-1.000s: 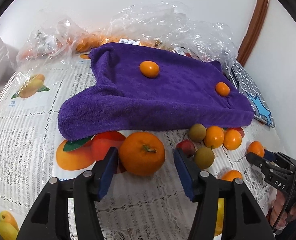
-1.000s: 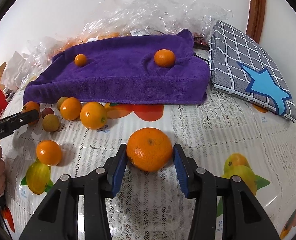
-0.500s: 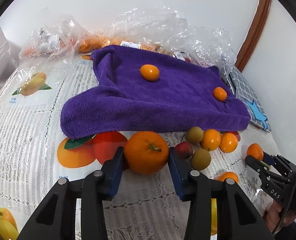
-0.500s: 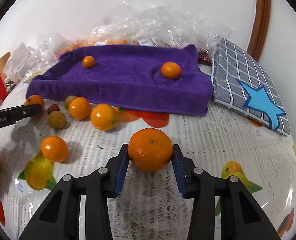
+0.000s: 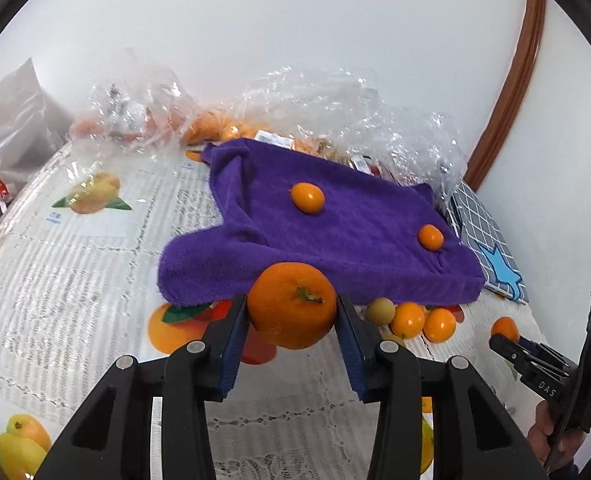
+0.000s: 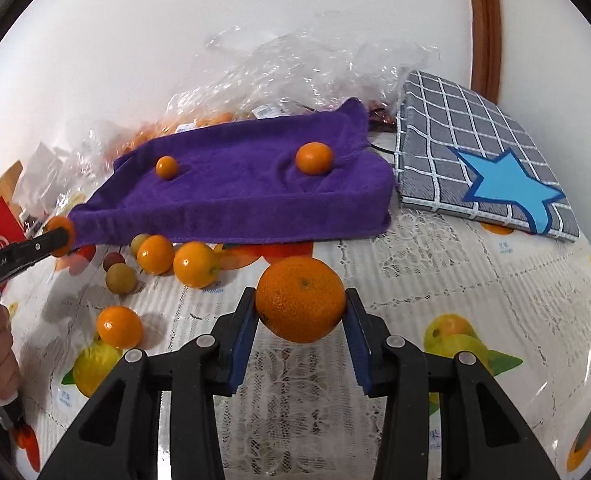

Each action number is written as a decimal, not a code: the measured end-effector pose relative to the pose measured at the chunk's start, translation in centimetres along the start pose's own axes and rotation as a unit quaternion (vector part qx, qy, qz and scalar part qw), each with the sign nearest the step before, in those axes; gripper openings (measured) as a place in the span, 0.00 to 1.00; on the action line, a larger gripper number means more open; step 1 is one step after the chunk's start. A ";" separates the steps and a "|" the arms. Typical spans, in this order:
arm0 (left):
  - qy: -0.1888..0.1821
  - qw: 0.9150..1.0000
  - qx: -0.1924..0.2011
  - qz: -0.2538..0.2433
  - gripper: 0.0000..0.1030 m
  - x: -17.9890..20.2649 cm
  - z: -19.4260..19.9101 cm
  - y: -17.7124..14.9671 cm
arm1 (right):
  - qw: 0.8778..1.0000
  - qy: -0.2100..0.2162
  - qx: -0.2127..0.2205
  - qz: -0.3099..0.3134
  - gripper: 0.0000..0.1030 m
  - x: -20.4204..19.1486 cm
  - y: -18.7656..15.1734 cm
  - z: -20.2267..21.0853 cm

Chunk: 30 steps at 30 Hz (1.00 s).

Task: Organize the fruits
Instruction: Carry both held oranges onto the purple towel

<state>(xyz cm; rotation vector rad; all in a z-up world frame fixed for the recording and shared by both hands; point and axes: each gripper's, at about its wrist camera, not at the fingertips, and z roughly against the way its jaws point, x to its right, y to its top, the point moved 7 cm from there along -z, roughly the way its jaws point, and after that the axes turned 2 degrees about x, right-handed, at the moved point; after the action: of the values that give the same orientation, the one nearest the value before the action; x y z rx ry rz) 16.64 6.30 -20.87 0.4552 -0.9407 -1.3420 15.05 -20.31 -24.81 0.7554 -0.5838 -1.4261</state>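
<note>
While the left gripper [image 5: 292,312] clamps a stemmed orange [image 5: 292,305] just in front of the purple towel [image 5: 335,240], the right gripper [image 6: 300,309] is squeezed on a second orange [image 6: 300,305] held clear of the table [image 6: 435,280]. Two small oranges [image 6: 314,158] sit on the towel; more small fruit [image 6: 155,254] lies loose along its front edge.

Two large oranges [image 5: 292,305] [image 6: 300,299] are held off the table; two kumquats [image 6: 313,158] rest on the purple towel [image 6: 235,196].
</note>
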 end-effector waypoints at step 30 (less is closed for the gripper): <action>0.030 0.998 -0.001 0.047 0.40 0.4 -10.4 7.7 | 0.999 0.036 0.017 0.006 0.41 0.9 11.1 -8.4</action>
<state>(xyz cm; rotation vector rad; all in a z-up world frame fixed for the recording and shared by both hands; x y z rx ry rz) 29.56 5.25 -20.89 0.4417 -0.9011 -1.2384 28.63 -20.36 -21.88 0.8266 -0.5576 -1.3747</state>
